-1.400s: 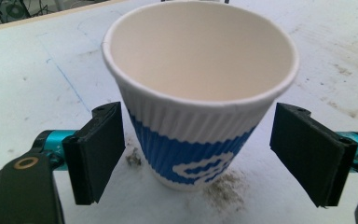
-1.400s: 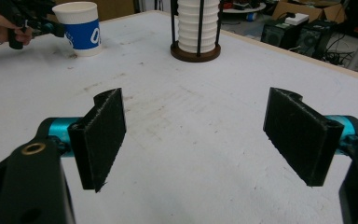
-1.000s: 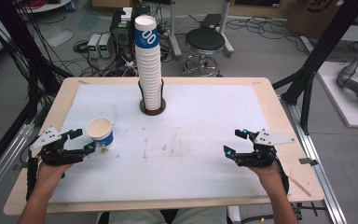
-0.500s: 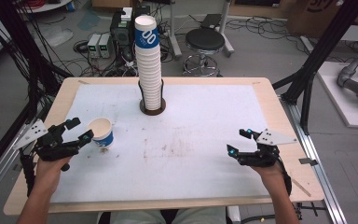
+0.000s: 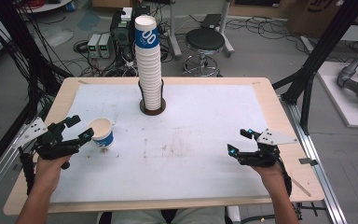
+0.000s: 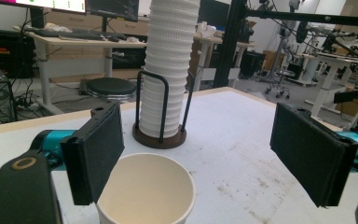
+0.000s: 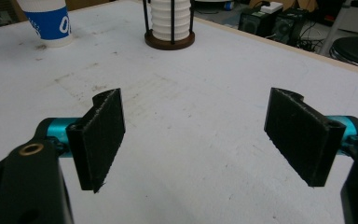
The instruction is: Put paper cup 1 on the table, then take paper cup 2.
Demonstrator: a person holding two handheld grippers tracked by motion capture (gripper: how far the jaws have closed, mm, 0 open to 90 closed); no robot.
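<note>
my left gripper (image 5: 77,129) sits low over the near left part of the desk (image 5: 270,100), its jaws spread wide and gripping nothing. the paper cup (image 5: 102,132) stands upright on the white mat (image 5: 205,116) just at the tips of those jaws; it is white with a blue band and empty inside. in the left gripper view the cup (image 6: 145,190) lies partly between my pads, its rim tight against the left-hand pad (image 6: 95,151) so that i cannot tell whether they touch, while the other pad stands well clear of it with bare mat between. my right gripper (image 5: 240,142) rests low over the near right part of the desk, well apart from the cup, and its jaws have just been opening; they now stand wide with nothing between them, only the stained mat seen through the gap in the right gripper view, where my right gripper (image 7: 193,140) points across the desk toward the cup (image 7: 46,21) far off at the upper left. at the far middle of the desk a tall stack of cups (image 5: 149,65) rises from a round dark base with a thin wire frame (image 5: 152,108), and the top cup of the stack carries the same blue band. the stack (image 6: 170,65) stands straight beyond the single cup in the left gripper view, apart from it.
</note>
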